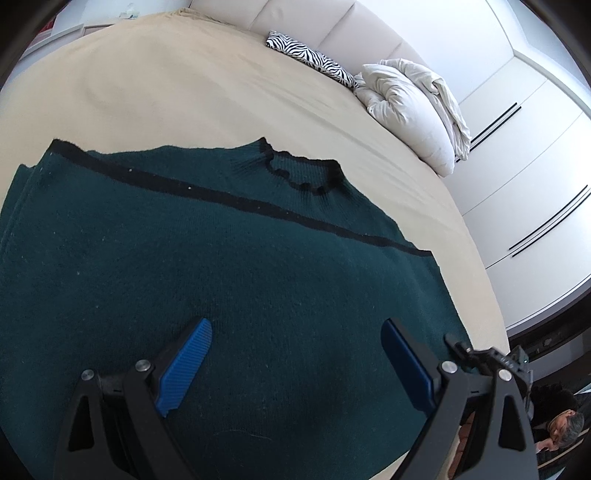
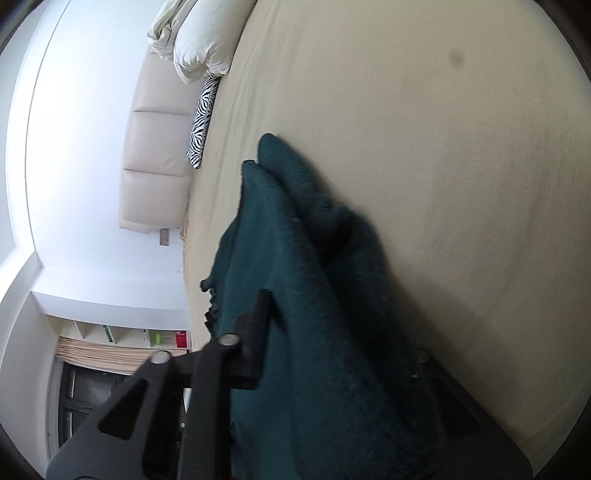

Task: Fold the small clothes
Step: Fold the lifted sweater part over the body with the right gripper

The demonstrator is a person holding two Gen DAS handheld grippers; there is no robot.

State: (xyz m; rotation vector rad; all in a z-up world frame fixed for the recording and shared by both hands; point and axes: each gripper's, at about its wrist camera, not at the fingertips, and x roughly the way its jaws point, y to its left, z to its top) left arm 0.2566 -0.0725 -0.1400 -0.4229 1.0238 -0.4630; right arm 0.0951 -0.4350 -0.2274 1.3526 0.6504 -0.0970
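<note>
A bed (image 1: 207, 92) with a beige cover fills both views. White wardrobe doors (image 1: 524, 177) stand along its right side, and a padded cream headboard (image 1: 303, 22) runs along the far end. A dark green sweater (image 1: 184, 258) lies spread flat on the near part of the bed, collar toward the far end, with a black stripe crossing it from far left to right. By the headboard lies a rumpled white duvet (image 1: 410, 110), and just left of it a zebra-print pillow (image 1: 310, 59). No writing or brand can be read anywhere.

The left gripper (image 1: 295, 354) hovers over the sweater's near part, its blue pads (image 1: 188, 365) standing wide apart with only flat knit between them, not pinched. In the right wrist view, the right gripper (image 2: 332, 332) is closed on a bunched fold of the sweater, which drapes over its fingers and hides the tips; part of the cloth is lifted off the bed.
</note>
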